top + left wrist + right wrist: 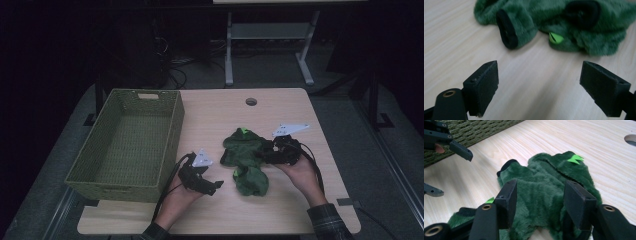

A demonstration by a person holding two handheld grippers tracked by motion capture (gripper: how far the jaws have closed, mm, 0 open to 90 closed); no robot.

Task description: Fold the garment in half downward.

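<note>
A crumpled dark green fleece garment with black cuffs and small bright green patches lies on the wooden table, right of centre. My right gripper reaches over the garment's right side. In the right gripper view its pads stand apart over the fleece without pinching it, so my right gripper is open. My left gripper hovers over bare table just left of the garment, open and holding nothing. The left gripper view has the left gripper aimed at a black cuff a short way ahead.
A woven green basket with nothing in it stands on the table's left part, close to my left hand. A round cable hole is near the far edge. Bare wood lies between the garment and the basket. Past the table stand a white desk frame and cables.
</note>
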